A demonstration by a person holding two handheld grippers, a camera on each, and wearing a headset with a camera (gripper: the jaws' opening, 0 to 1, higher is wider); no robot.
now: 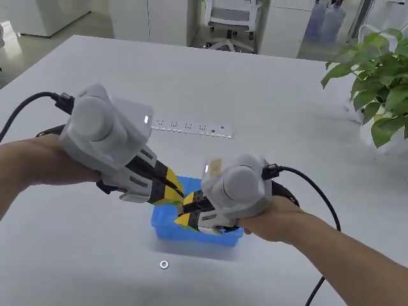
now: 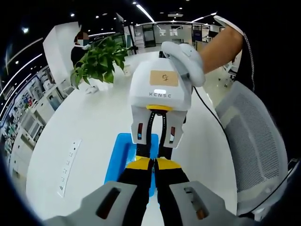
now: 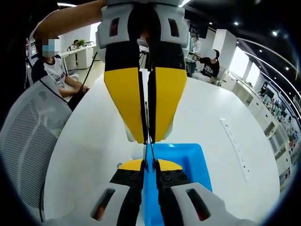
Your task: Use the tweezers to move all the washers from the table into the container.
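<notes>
Your left gripper (image 2: 154, 165) and right gripper (image 3: 149, 165) meet over the blue container (image 1: 167, 224), both sets of jaws closed on the tweezers (image 3: 146, 115). One washer (image 1: 164, 264) lies on the counter (image 1: 255, 95) just beside the container, a power strip (image 1: 191, 127) beyond.

Large white table (image 1: 268, 95) carrying a white power strip (image 1: 191, 127); potted green plant (image 1: 379, 83) at its edge. White cabinets (image 1: 140, 19) and office chair (image 1: 229, 19) beyond; grey mesh chair (image 2: 256, 141) alongside. Ceiling strip lights (image 2: 143, 12) overhead.
</notes>
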